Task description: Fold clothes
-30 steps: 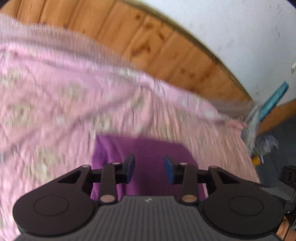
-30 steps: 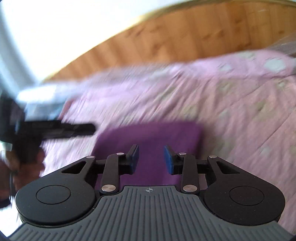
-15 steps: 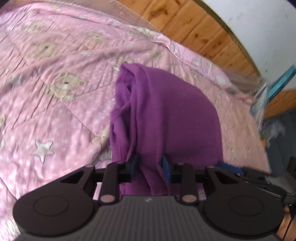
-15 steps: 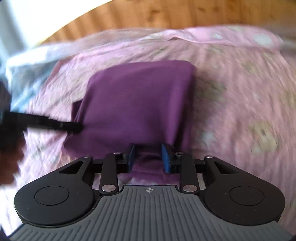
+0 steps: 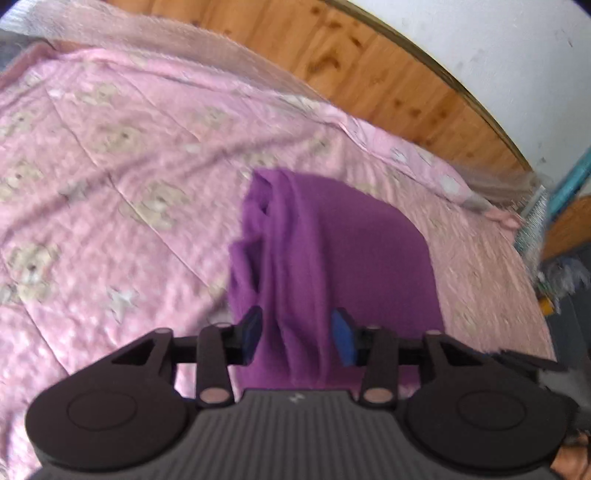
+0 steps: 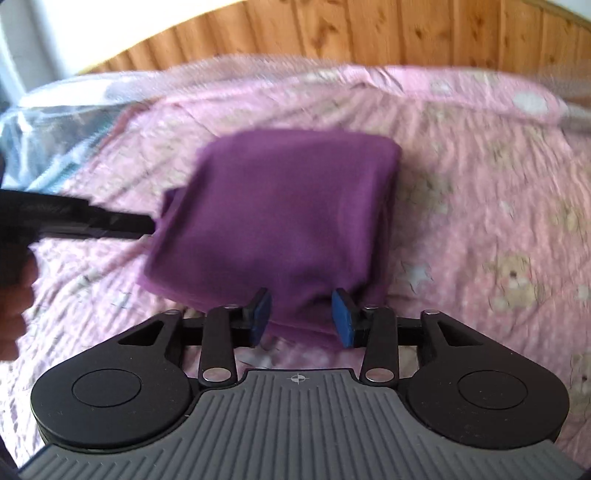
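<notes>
A folded purple garment (image 5: 347, 254) lies on the pink bedspread (image 5: 110, 155). My left gripper (image 5: 297, 332) is at its near left corner and its jaws are opening. A bunched fold of the cloth runs between the blue pads (image 5: 253, 332), which do not press it. In the right wrist view the garment (image 6: 280, 206) lies flat, and my right gripper (image 6: 301, 317) stands over its near edge. Its jaws are opening too, with the hem lying loose between them. The left gripper's black fingers (image 6: 110, 221) touch the garment's left side there.
A wooden headboard (image 6: 369, 33) runs along the far side of the bed, under a white wall (image 5: 498, 55). Clear plastic (image 6: 55, 122) covers the bed's far left corner. Clutter and a teal object (image 5: 569, 181) stand off the bed's right side. A hand (image 6: 14, 295) shows at the left edge.
Both pairs of jaws were narrow on the purple cloth half a second ago and now stand wider. The garment has gone from the bottom of both views to lying farther out on the bed.
</notes>
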Tool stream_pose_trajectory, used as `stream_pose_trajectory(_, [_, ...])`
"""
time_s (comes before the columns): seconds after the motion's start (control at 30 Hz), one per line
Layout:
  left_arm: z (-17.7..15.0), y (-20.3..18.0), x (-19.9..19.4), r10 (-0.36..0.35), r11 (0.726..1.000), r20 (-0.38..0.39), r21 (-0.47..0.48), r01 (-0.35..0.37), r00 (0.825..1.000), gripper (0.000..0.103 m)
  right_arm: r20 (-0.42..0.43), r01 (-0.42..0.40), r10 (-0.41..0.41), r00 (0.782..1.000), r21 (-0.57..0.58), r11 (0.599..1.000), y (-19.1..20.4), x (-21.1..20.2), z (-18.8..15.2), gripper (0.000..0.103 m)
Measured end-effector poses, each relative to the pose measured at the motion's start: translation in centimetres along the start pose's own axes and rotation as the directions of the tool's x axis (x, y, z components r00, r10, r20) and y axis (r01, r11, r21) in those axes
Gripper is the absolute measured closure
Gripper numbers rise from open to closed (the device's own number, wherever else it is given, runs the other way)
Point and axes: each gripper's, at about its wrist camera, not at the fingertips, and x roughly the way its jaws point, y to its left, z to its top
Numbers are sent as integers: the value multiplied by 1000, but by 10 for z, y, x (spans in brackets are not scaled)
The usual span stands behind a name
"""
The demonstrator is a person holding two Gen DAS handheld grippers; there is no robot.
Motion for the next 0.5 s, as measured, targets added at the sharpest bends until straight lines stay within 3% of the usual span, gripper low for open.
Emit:
stream_pose_trajectory(0.13, [14, 35, 37, -8, 989, -49, -145, 1, 999, 60, -8, -7, 7, 1000, 8, 1000, -3, 11, -4, 51])
stream_pose_trajectory(0.27, [14, 31, 31, -6, 994, -60, -114, -1, 998, 59, -22, 14, -14, 1000, 35, 999, -2, 2, -6, 51])
stream_pose_trajectory(0.37, [12, 25, 8, -37, 994, -4, -99, 36, 999, 51, 7, 26, -27, 1000, 105, 994, -2, -26, -13, 46])
stream_pose_trajectory(0.5, [27, 25, 4, -25, 988, 72, -151, 36, 997, 50, -1, 31, -32, 1000, 137, 990, -1, -31, -10, 46])
